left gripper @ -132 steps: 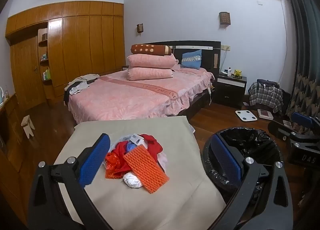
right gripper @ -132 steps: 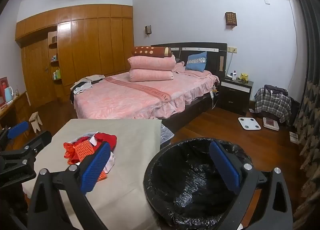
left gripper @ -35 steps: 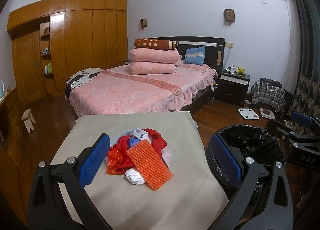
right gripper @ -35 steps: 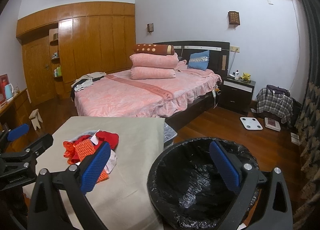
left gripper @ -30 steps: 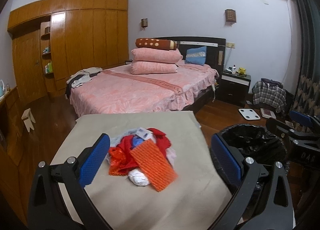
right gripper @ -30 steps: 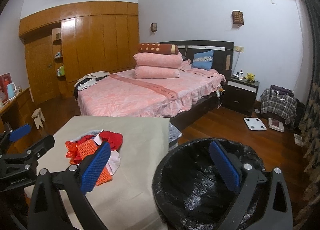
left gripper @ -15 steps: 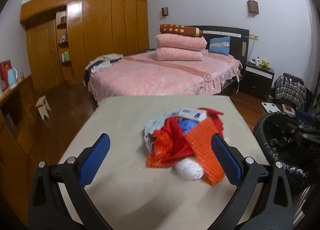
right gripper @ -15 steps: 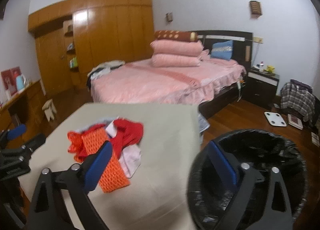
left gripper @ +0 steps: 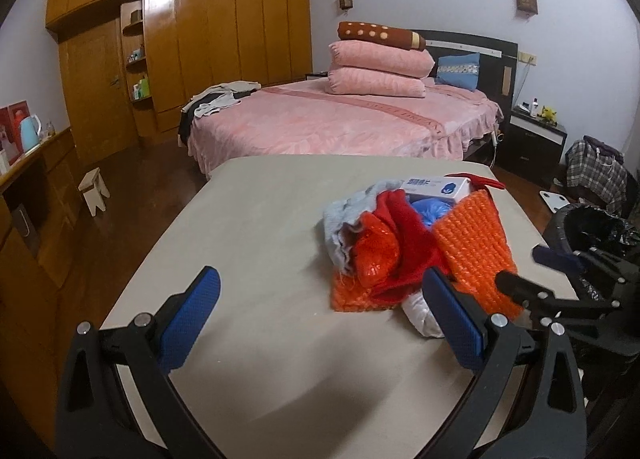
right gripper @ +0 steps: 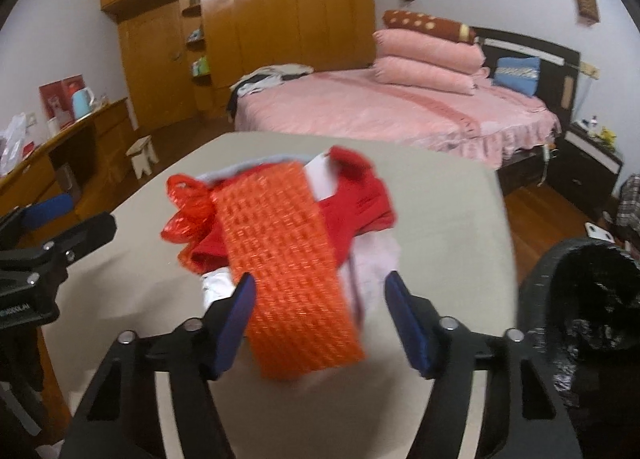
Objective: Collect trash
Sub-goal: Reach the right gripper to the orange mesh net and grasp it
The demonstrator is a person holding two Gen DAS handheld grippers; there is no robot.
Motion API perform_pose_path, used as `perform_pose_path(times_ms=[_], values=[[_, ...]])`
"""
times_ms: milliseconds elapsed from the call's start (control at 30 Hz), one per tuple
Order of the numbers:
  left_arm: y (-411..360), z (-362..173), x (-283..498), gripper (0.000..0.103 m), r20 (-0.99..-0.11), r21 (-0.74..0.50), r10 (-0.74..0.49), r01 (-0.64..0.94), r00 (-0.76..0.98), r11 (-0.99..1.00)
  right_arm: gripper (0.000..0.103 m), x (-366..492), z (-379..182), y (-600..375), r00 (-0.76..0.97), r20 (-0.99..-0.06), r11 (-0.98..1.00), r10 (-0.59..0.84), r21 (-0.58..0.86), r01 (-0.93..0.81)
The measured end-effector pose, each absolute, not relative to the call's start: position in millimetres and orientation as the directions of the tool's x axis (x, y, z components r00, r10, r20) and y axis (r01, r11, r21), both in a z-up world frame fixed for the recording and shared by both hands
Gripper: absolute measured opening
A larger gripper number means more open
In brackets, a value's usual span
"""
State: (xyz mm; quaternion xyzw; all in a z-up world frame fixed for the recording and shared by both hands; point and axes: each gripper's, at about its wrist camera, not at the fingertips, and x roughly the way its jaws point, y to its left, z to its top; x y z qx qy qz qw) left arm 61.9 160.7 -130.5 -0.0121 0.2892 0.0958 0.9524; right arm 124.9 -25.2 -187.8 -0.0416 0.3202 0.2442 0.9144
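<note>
Our right gripper (right gripper: 320, 319), jaws just closing, straddles the near end of the orange foam-net sleeve (right gripper: 288, 267) atop the trash heap on the beige table (left gripper: 260, 219); motion blur hides whether the pads touch it. Our left gripper (left gripper: 320, 319) stands spread over bare tabletop. The black-lined bin (right gripper: 592, 299) is cut off at right.

My left gripper (left gripper: 320, 319) and right gripper (right gripper: 320, 323) are matching black frames, each ending in two fingers with blue textured pads (left gripper: 190, 319), fastened by round silver screws (right gripper: 447, 324), white lettering on one side.
</note>
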Motion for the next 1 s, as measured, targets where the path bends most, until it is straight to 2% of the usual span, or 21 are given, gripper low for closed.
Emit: perform_pose_path(times_ms=[200, 267, 367, 433, 533, 633, 667, 733, 800, 867, 1000], values=[[164, -134, 66, 0.098, -0.565, 0.031, 0.181, -0.199, 0.805, 0.98, 0.033, 124, -196, -18, 0.63, -0.633, 0.857, 0.45, 0.106, -0.504], [163, -134, 69, 0.098, -0.57, 0.023, 0.179, -0.202, 0.802, 0.979, 0.017, 123, -196, -21, 0.623, -0.633, 0.852, 0.459, 0.116, -0.51], [162, -135, 71, 0.098, -0.581, 0.016, 0.169, -0.197, 0.796, 0.98, 0.008, 121, -196, -24, 0.617, -0.633, 0.847, 0.468, 0.123, -0.517], [158, -135, 72, 0.098, -0.582, 0.021, 0.167, -0.191, 0.796, 0.981, 0.008, 121, -194, -26, 0.614, -0.629, 0.843, 0.477, 0.132, -0.521], [152, -136, 73, 0.098, -0.585, 0.031, 0.16, -0.175, 0.795, 0.984, 0.008, 119, -191, -29, 0.624, -0.622, 0.847, 0.473, 0.125, -0.517], [148, -137, 72, 0.098, -0.586, 0.034, 0.158, -0.171, 0.795, 0.985, 0.014, 124, -191, -30, 0.617, -0.626, 0.846, 0.476, 0.136, -0.515], [148, -137, 72, 0.098, -0.585, 0.033, 0.159, -0.172, 0.796, 0.985, 0.025, 124, -192, -30, 0.615, -0.627, 0.846, 0.479, 0.143, -0.513], [148, -137, 71, 0.098, -0.58, 0.034, 0.166, -0.18, 0.798, 0.983, 0.041, 123, -191, -30, 0.616, -0.619, 0.843, 0.488, 0.15, -0.516], [149, -137, 70, 0.098, -0.579, 0.037, 0.175, -0.189, 0.796, 0.981, 0.043, 122, -191, -25, 0.614, -0.618, 0.837, 0.492, 0.141, -0.529], [152, -138, 69, 0.098, -0.58, 0.038, 0.181, -0.196, 0.794, 0.98, 0.056, 122, -194, -19, 0.603, -0.628, 0.833, 0.491, 0.137, -0.536], [156, -137, 68, 0.098, -0.577, 0.046, 0.195, -0.206, 0.793, 0.977, 0.059, 123, -202, -10, 0.588, -0.653, 0.835, 0.477, 0.127, -0.536]])
